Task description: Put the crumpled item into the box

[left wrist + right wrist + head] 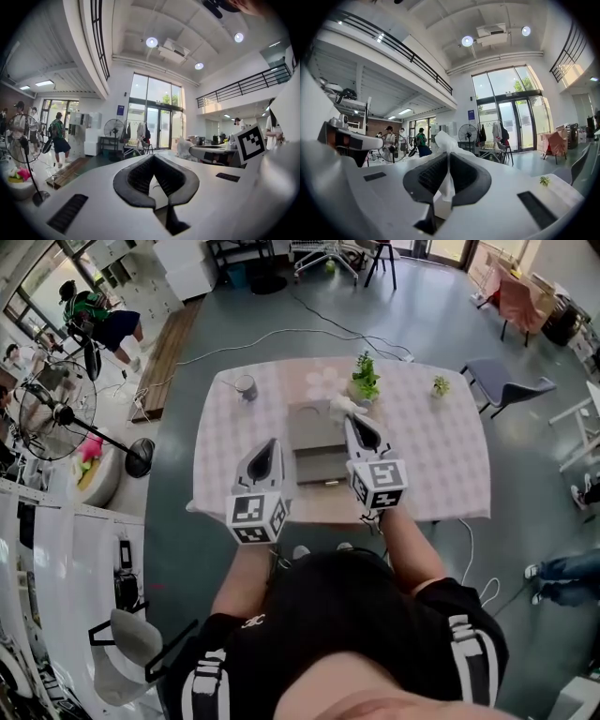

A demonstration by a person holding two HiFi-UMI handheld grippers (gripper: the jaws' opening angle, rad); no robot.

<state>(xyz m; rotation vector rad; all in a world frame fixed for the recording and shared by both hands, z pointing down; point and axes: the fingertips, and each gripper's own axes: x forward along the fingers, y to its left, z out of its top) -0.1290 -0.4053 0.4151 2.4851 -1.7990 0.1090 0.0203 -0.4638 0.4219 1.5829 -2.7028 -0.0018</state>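
Observation:
In the head view my right gripper (353, 419) is held over the far right corner of the grey box (309, 424), which lies in the middle of the table. It is shut on the crumpled white item (339, 406), which sticks out past the tips. In the right gripper view the crumpled item (444, 139) is pinched between the black pads (429, 176) of that gripper (447, 155) and is raised off the table. My left gripper (269, 443) hovers beside the box's left edge. Its jaws (153, 158) are shut with nothing between them.
The table (431, 460) has a pale checked cloth. At its far side stand a potted plant (364, 379), a smaller plant (441, 385) and a cup (246, 387). A grey chair (506, 385) stands to the right and a floor fan (56, 418) to the left. People stand far off.

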